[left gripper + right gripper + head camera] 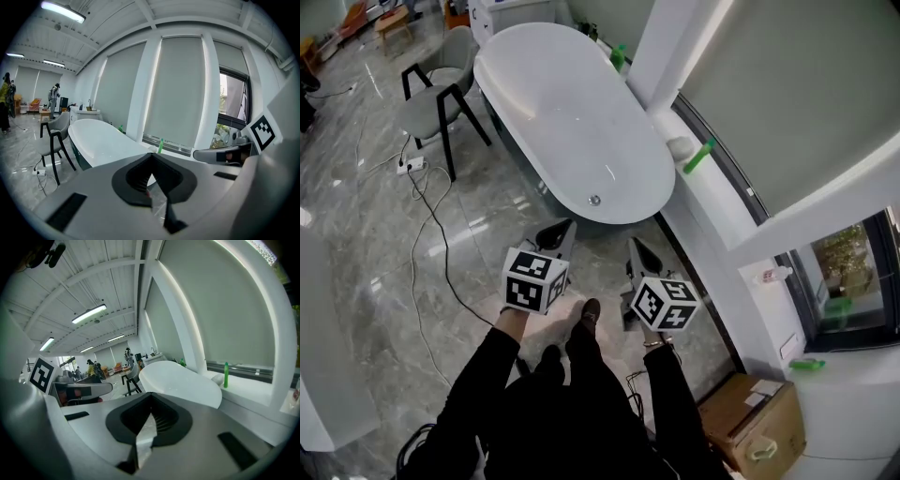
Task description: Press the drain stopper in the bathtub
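Two-handed, holding L gripper [561,230] and R gripper [636,247] side by side above the grey marble floor [375,244], just short of the near end of the bathtub [534,66]. Facing the drain stopper [594,200], sitting on the tub bottom near that end, ahead of and btwn the two tips, apart from both.

Standing w/ open floor spreading to the left, a chair [441,98] sitting beside the tub's left side and a cable [431,225] trailing across the tiles. Running tight on the right: window ledge [712,202] hugging the tub's rim w/ a green bottle [697,156] on it, and a cardboard box [750,412] sitting by the wall near the R elbow.

Reaching fwd w/ both forearms in black sleeves, tips pointing at the tub, L cube [534,278] and R cube [664,303] nearest the body.

Pressing L fingers [133,178] together at the tips, nothing btwn them; doing the same w/ R fingers [164,420].

Showing only black-and-white square codes on both cubes.
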The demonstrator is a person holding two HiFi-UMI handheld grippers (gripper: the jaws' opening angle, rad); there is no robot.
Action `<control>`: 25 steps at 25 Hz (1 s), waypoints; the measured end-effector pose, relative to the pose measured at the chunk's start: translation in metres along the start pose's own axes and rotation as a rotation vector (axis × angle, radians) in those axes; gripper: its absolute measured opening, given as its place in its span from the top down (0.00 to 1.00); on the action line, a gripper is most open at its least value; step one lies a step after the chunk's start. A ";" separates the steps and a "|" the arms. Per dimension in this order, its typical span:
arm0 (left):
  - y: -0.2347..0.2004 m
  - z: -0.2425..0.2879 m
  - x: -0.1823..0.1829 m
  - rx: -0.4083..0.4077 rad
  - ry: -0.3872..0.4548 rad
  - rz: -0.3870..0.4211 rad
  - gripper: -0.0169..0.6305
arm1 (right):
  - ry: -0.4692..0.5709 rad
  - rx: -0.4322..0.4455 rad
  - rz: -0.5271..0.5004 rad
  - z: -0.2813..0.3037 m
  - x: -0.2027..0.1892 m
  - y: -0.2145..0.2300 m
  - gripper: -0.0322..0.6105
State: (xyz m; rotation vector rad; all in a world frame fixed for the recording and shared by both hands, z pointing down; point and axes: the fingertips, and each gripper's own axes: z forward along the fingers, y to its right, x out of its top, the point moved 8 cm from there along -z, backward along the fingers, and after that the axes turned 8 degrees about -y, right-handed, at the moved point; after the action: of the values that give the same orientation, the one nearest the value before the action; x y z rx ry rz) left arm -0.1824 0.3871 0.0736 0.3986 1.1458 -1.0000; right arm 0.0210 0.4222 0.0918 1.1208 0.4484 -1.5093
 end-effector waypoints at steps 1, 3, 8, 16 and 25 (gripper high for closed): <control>-0.002 0.007 0.003 0.002 -0.002 0.001 0.96 | -0.001 0.001 0.002 0.006 0.004 0.006 0.95; -0.006 0.024 0.009 0.004 -0.010 0.003 0.96 | -0.007 0.000 0.009 0.018 0.012 0.019 0.95; -0.014 0.066 0.019 0.015 -0.036 -0.002 0.96 | -0.034 0.002 0.024 0.047 0.028 0.053 0.95; -0.024 0.135 0.036 0.047 -0.076 -0.023 0.96 | -0.074 0.013 0.036 0.090 0.059 0.110 0.95; -0.029 0.194 0.057 0.073 -0.110 -0.025 0.96 | -0.109 0.036 0.040 0.126 0.083 0.153 0.95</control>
State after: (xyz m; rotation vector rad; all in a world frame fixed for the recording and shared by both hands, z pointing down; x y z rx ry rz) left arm -0.0923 0.2070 0.1077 0.3829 1.0195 -1.0749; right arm 0.1194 0.2341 0.1279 1.0636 0.3231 -1.5401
